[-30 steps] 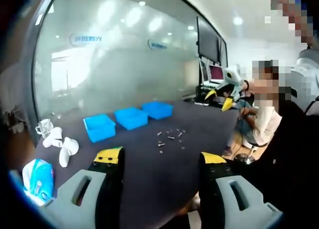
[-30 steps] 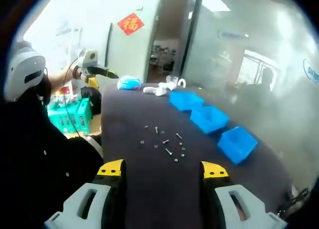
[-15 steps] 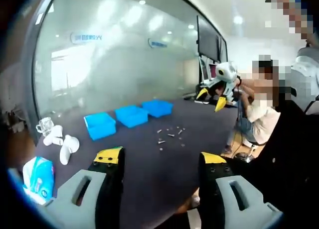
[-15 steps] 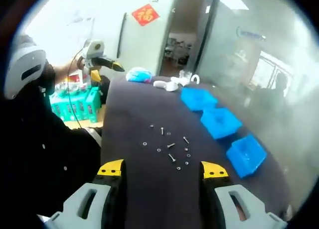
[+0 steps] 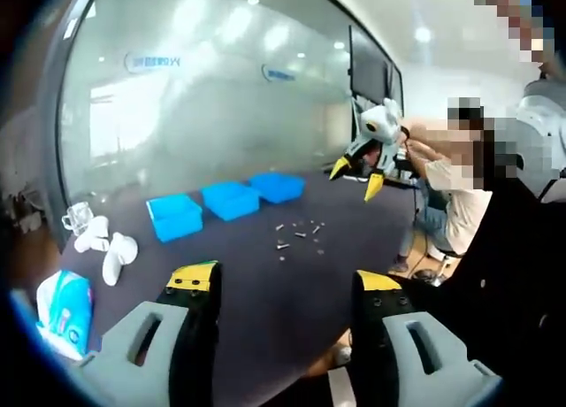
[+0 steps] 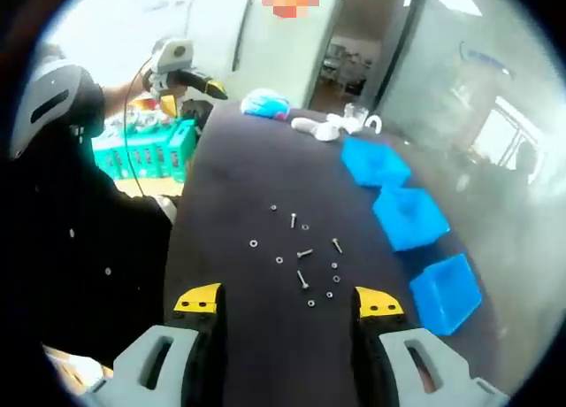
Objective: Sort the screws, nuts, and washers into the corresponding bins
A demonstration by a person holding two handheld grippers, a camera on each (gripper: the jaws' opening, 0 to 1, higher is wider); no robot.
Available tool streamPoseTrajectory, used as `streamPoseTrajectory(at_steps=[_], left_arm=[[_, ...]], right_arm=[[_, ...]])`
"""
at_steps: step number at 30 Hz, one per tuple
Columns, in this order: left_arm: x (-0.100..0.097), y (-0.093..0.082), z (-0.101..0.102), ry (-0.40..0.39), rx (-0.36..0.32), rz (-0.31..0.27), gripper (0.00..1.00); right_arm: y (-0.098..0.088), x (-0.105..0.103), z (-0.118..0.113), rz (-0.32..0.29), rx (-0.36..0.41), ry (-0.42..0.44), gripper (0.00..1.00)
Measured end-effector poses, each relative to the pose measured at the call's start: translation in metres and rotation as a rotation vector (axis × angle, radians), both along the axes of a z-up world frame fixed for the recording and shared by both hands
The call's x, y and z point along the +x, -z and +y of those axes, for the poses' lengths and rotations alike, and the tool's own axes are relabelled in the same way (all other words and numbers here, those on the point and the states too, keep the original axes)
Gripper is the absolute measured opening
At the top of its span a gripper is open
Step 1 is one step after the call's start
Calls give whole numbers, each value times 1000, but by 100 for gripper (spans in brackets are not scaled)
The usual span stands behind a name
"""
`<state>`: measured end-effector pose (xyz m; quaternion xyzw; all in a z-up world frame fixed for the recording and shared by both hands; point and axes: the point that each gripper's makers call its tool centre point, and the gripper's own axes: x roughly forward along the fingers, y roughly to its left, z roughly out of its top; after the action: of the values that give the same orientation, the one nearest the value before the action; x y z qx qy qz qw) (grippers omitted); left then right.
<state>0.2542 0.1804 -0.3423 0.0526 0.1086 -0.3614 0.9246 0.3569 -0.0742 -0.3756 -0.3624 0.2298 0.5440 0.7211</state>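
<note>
Several small screws, nuts and washers (image 5: 297, 234) lie scattered on the dark table (image 5: 265, 292), a little in front of three blue bins (image 5: 229, 199) standing in a row. In the right gripper view the same loose parts (image 6: 305, 258) sit just ahead of my right gripper (image 6: 290, 301), with the bins (image 6: 409, 217) to their right. My left gripper (image 5: 285, 283) is open with nothing between its jaws, well back from the parts. The right gripper (image 5: 356, 177) hangs open above the table's far side. The left gripper (image 6: 190, 97) shows at the far end, held in a hand.
White objects (image 5: 110, 255), a glass cup (image 5: 75, 219) and a blue tissue pack (image 5: 62, 310) occupy the table's left end. A seated person (image 5: 455, 203) is at the right. A green crate (image 6: 150, 146) stands beside the table. A frosted glass wall runs behind the bins.
The right gripper has risen and come in over the table, toward the loose parts; its view now looks down on them from closer. The left gripper has barely moved.
</note>
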Motion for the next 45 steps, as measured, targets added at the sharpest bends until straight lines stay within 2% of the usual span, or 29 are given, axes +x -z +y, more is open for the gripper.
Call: streamPoseTrajectory(at_steps=[8, 18, 31, 37, 45], left_arm=[[0, 5, 3, -6, -6, 9, 57], [0, 10, 9, -23, -11, 21, 57], [-4, 17, 14, -46, -22, 35, 57], [-6, 22, 15, -58, -32, 45, 57], [-9, 22, 19, -69, -20, 50, 57]], right_arm=[[17, 11, 10, 34, -112, -66, 48], [36, 24, 20, 62, -210, -119, 46], [55, 30, 30, 112, -281, -159, 33], [70, 34, 32, 112, -324, -171, 29], [78, 32, 39, 131, -334, -187, 21]])
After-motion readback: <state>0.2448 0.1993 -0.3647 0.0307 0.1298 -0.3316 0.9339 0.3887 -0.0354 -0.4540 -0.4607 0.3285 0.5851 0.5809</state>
